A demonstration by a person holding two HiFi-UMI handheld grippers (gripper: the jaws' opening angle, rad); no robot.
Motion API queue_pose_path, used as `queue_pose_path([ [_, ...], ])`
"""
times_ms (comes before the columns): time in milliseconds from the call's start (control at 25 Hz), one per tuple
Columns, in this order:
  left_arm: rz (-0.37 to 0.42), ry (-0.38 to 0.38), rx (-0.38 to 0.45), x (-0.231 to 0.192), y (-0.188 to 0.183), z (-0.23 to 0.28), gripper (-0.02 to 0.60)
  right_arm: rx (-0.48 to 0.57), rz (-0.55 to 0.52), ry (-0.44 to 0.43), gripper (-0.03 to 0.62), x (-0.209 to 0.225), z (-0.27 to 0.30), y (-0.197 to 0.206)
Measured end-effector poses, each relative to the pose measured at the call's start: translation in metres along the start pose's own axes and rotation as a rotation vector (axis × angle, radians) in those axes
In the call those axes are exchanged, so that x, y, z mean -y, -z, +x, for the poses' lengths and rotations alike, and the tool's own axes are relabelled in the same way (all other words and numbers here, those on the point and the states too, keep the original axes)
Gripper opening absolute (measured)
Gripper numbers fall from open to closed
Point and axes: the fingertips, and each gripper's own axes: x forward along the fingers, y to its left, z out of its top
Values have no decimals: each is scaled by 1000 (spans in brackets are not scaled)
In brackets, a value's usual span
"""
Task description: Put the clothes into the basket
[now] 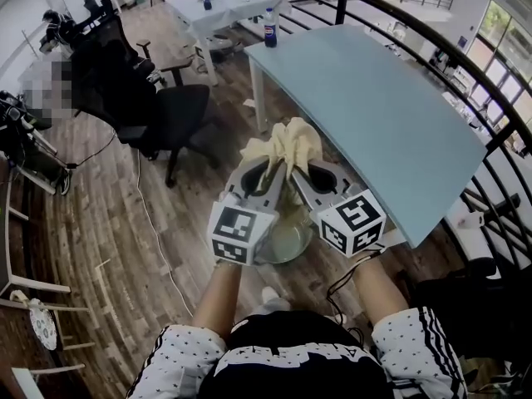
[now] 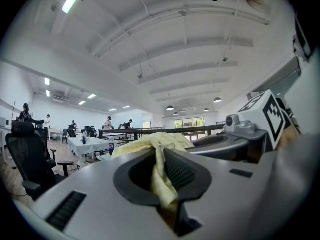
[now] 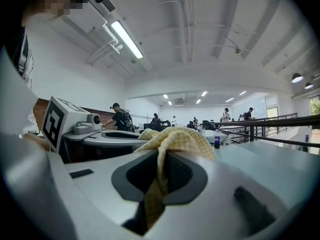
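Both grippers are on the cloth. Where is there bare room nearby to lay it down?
The blue table is bare from the bottle at its far end to its near corner. The wood floor between the black chair and the basket is open, apart from a cable. Crowded: above the basket, where the left gripper and right gripper hold the yellow cloth.

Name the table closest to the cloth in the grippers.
The blue table, just beside the yellow cloth. The white table stands farther off, beyond the blue one's far end.
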Motion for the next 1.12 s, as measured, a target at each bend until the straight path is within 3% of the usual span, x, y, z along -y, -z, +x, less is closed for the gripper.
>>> queue_pose_path([
  [1120, -39, 24, -72, -17, 57, 15, 49, -89, 65, -24, 46, 6, 29, 53],
])
